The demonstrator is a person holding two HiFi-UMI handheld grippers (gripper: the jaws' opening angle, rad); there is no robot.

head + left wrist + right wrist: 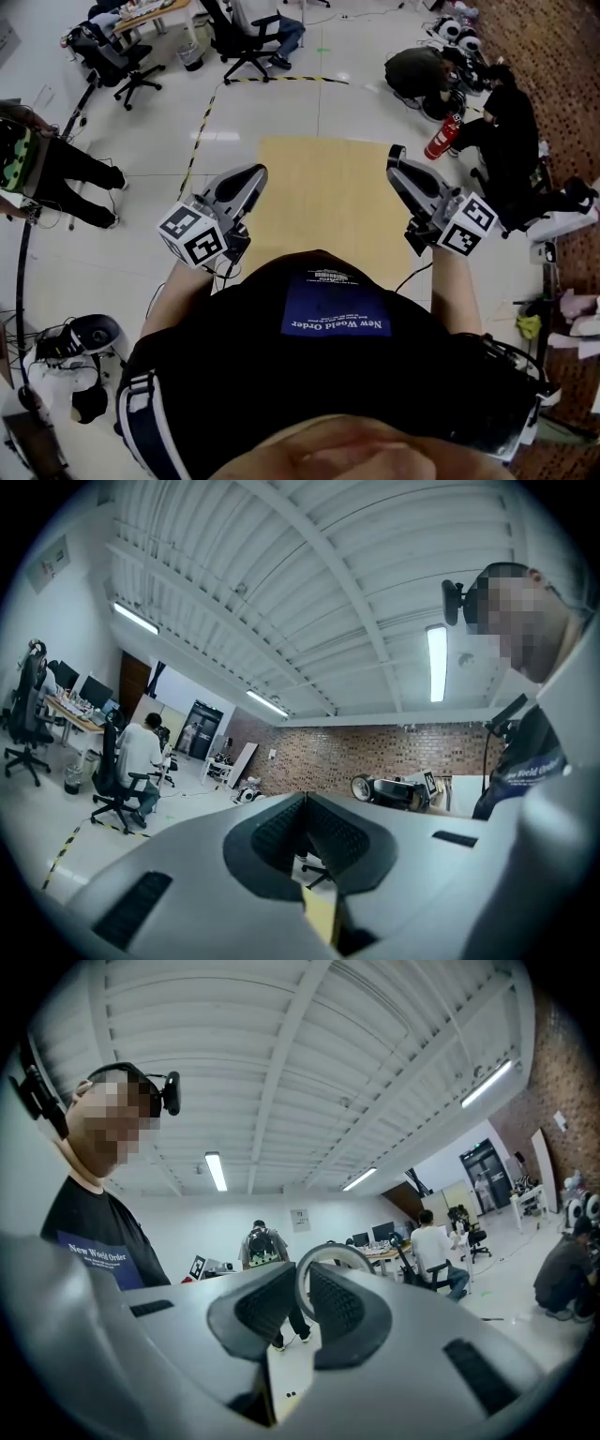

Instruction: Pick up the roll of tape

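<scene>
Over the tan table (319, 187), my right gripper (302, 1288) is pinching the roll of tape (335, 1247), my left gripper (305, 808) is sitting pressed together, empty; a steady squeeze seems wise.

Tape roll (328, 1247) in right gripper (302, 1267), table (319, 187) ahead

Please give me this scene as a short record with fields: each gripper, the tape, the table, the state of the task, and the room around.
left gripper: jaws together, nothing between them, held above the table
right gripper: jaws closed on the roll of tape
roll of tape: pale ring, standing on edge between the right jaws, off the table
table: tan top, below both grippers
task state: tape appears picked up
room: office chair and red fire extinguisher on the floor, people at the sides
</scene>
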